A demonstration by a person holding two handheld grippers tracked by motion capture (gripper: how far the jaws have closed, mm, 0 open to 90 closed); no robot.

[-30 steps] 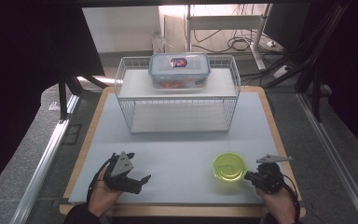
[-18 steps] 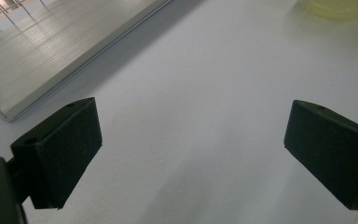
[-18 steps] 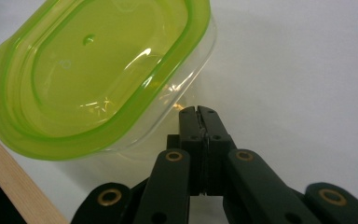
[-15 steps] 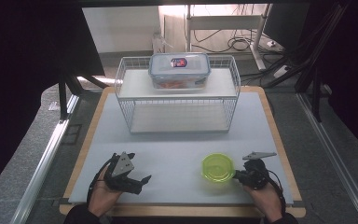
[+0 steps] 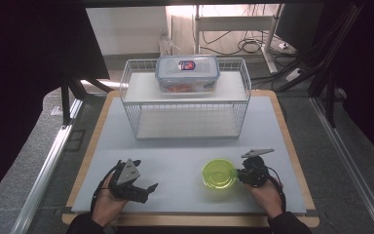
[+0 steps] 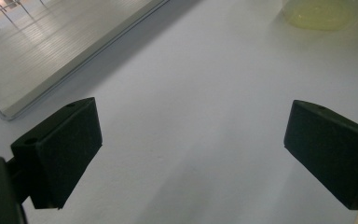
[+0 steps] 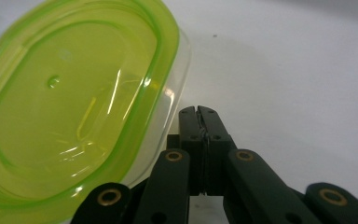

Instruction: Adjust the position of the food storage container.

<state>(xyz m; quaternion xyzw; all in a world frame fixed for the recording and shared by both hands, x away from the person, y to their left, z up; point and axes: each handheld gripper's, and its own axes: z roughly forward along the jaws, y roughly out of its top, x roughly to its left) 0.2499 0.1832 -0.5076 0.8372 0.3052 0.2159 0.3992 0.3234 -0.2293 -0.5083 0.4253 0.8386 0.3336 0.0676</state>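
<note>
Your left gripper [image 5: 146,187] sits low on the near left part of the white table [image 5: 175,151], held in your left hand [image 5: 108,200], with the grey three-cornered plate [image 5: 128,171] on top of it. In the left gripper view its two black pads [image 6: 60,149] stand wide apart with bare table between them, so it is released and grips nothing. Past those pads in that view you can see the lower shelf of the wire rack [image 6: 37,51] at the upper left and a bit of the green container [image 6: 319,14] at the upper right. Toward the middle and far side of the table, the white wire rack [image 5: 187,100] stands with a clear lidded box [image 5: 187,73] on its upper shelf, well apart from both grippers. Moving right along the near edge, the green container [image 5: 219,173] rests on the table with its lime lid up. Your right gripper [image 5: 237,174] comes in from the container's right side, held in your right hand [image 5: 268,195]. In the right gripper view its jaws are clenched together, pad against pad, with nothing between them, and their tips lie just beside the container's clear wall [image 7: 168,112], under the overhanging green lid; I cannot tell whether they actually touch it.
</note>
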